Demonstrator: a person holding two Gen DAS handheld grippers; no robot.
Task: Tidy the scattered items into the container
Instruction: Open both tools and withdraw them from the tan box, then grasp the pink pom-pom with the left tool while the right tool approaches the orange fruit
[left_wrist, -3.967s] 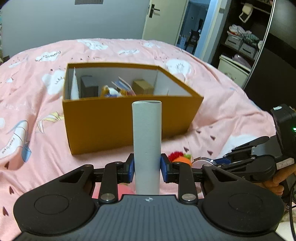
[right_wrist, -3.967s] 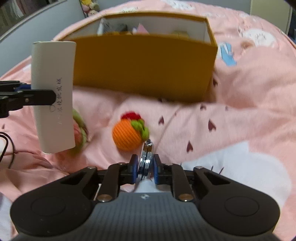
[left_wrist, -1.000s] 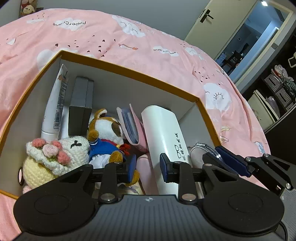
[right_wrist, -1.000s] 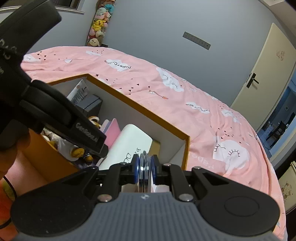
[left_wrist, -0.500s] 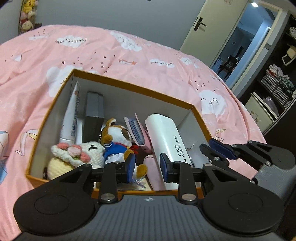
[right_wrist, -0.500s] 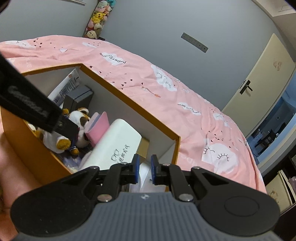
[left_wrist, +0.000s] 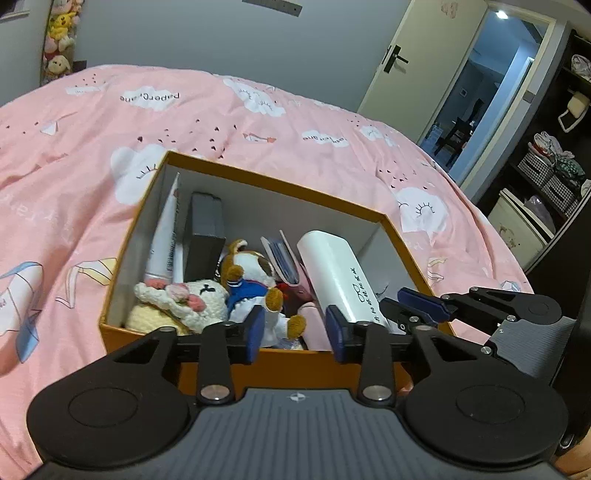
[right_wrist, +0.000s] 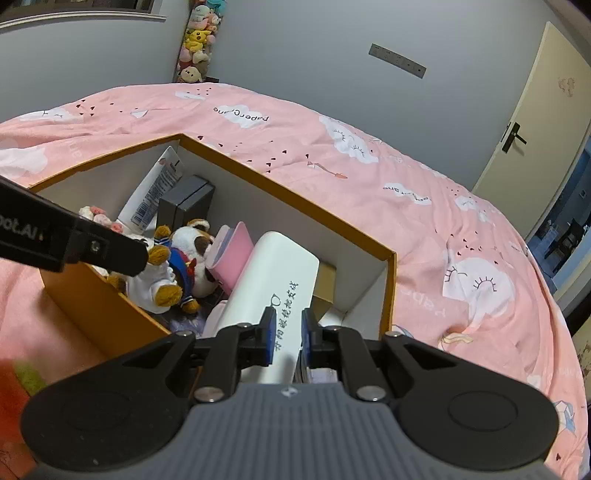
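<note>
Both grippers tilt down over the orange cardboard box (left_wrist: 273, 186): the left gripper (left_wrist: 295, 328) is opening, empty; the right gripper (right_wrist: 287, 334) stands nearly closed, holding nothing. The box rests on a pink cloud-print bedspread (left_wrist: 92, 155) before a grey wall (right_wrist: 332, 44).

Right wrist view: blurred orange-and-green object (right_wrist: 14, 384) cut off at left edge, beside the orange box (right_wrist: 99, 317); identity indeterminable.

"PaperCrane" reads upside down on the pink bedspread's (right_wrist: 369, 177) cloud prints.
</note>
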